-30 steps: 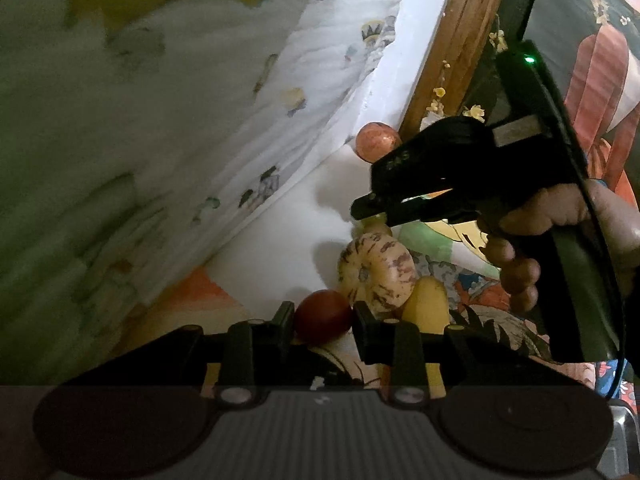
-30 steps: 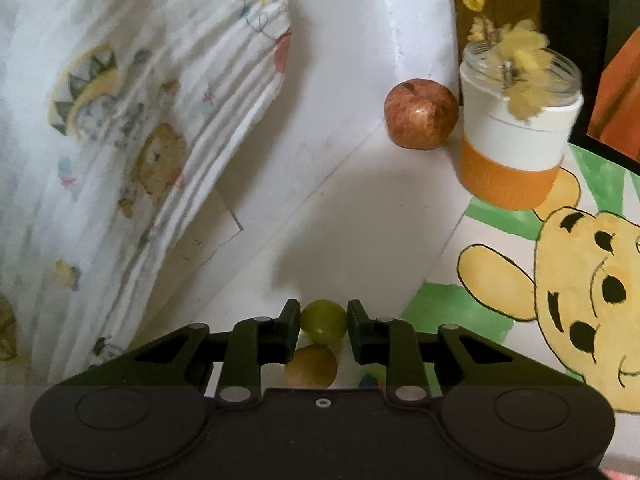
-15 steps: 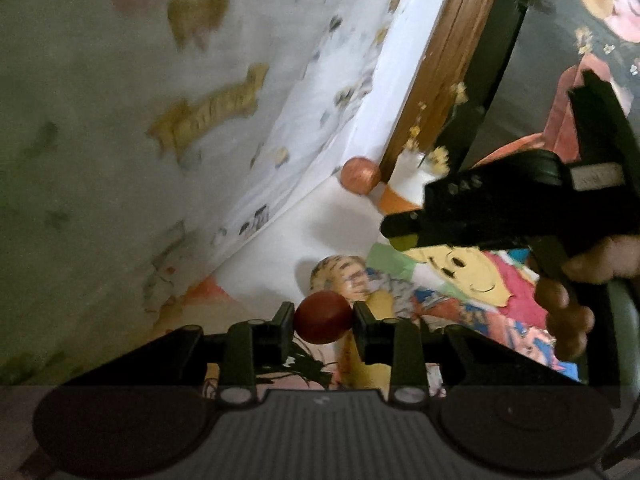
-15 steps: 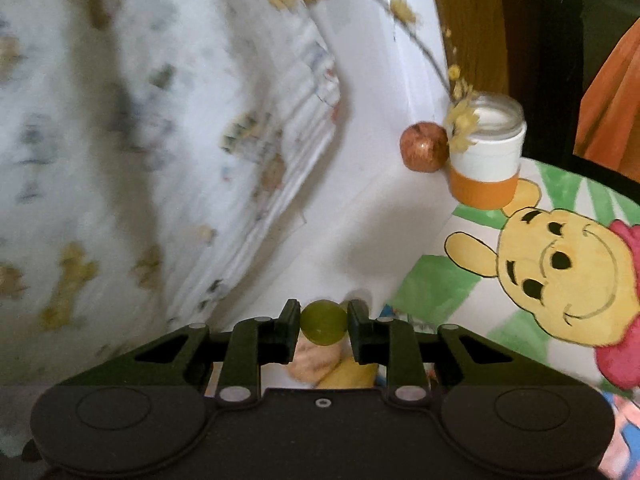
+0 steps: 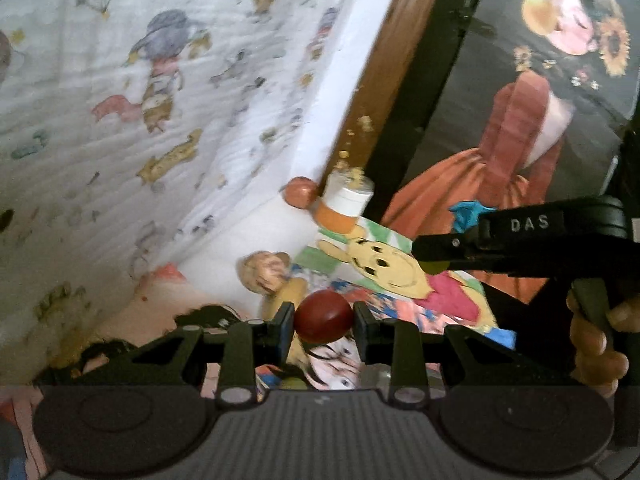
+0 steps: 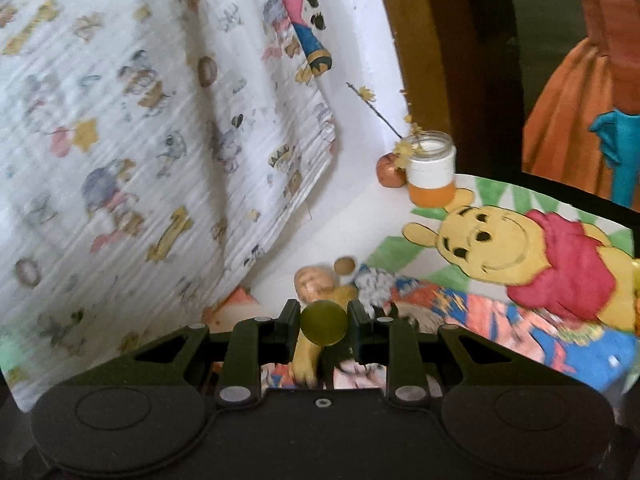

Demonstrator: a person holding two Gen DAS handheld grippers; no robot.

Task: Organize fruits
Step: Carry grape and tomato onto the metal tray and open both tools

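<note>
My left gripper (image 5: 323, 322) is shut on a dark red round fruit (image 5: 323, 316), held above the table. My right gripper (image 6: 323, 322) is shut on a small green round fruit (image 6: 323, 323); in the left wrist view the right gripper (image 5: 430, 258) shows at the right with a hand (image 5: 596, 340) on its handle. Down on the table lie a striped tan melon (image 5: 264, 274), a yellow fruit (image 6: 310, 354) beside it, and a small brown fruit (image 6: 345, 266). A red apple (image 6: 390, 172) sits in the far corner.
A white and orange jar (image 6: 432, 176) with yellow twigs stands next to the apple. A cartoon bear drawing (image 6: 520, 252) and other pictures cover the table. A patterned cloth (image 6: 140, 120) hangs on the left; a dark framed painting (image 5: 520, 120) stands behind.
Both grippers have risen and drawn back with their fruits, so the table objects look smaller and farther. The right gripper has moved to the right in the left wrist view.
</note>
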